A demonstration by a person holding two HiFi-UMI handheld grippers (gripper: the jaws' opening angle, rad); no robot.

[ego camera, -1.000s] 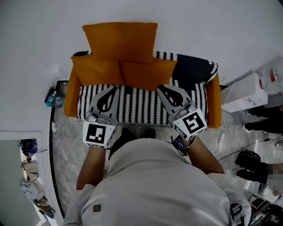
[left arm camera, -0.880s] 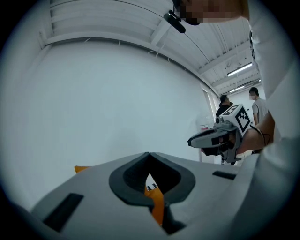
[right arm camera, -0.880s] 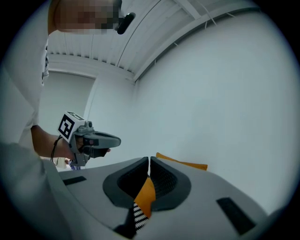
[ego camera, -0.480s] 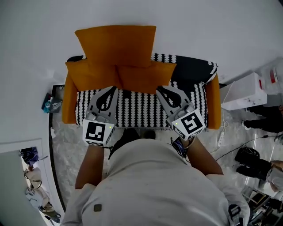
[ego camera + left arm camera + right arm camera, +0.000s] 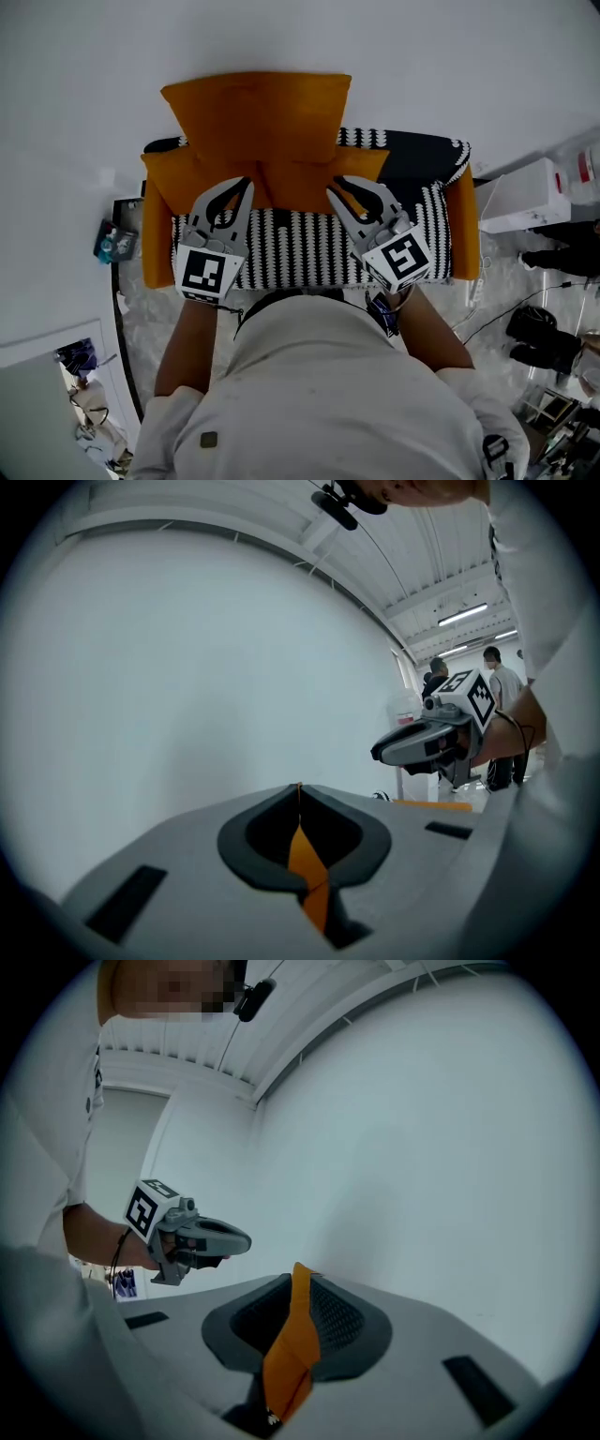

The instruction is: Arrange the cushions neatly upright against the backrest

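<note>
Left gripper [image 5: 244,183] pinching cushion fabric [image 5: 292,174], right gripper [image 5: 335,185] opening on it

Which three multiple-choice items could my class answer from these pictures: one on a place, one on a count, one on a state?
1. Where on the sofa is the largest cushion?
A. At the front edge.
B. At the back, above the two smaller cushions.
C. Hanging over the right arm.

2. How many orange cushions are in view?
A. One.
B. Five.
C. Three.

3. How do the left gripper's jaws stand?
A. Closed on orange fabric.
B. Wide apart and empty.
C. Closed on a white cable.

Answers:
1. B: the head view shows it furthest back, above the other two.
2. C: there is one large cushion plus two smaller ones.
3. A: the left gripper view shows a strip of fabric pinched between jaws that meet at the tips.
</note>
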